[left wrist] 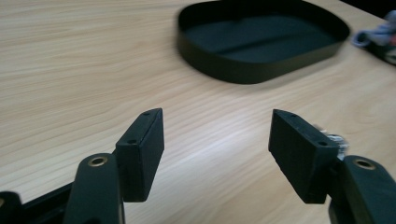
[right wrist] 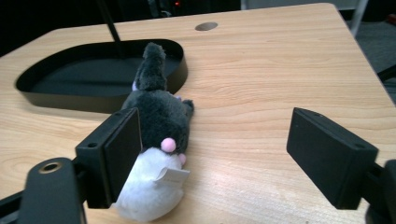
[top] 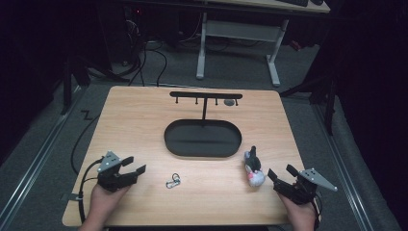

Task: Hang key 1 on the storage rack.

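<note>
On the wooden table, both grippers rest with jaws apart and empty: the right gripper just beside the plush toy (lying near the black tray), the left gripper near a metal clip.

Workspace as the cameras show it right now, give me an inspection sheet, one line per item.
Surface: light wooden table, with a round hole near the far edge.
Job's things: grey and white plush toy lying by the right gripper; small metal clip near the left gripper; black oval tray with a hook stand rising from it, nothing seen inside or on the hooks.
Clutter: nothing seen.
Grippers: left gripper open over bare wood; right gripper open, the toy beside one jaw, not gripped.
Cables: a black cable runs off the table's left edge.
Surroundings: dark room, a white-legged desk behind, cables on the floor.
</note>
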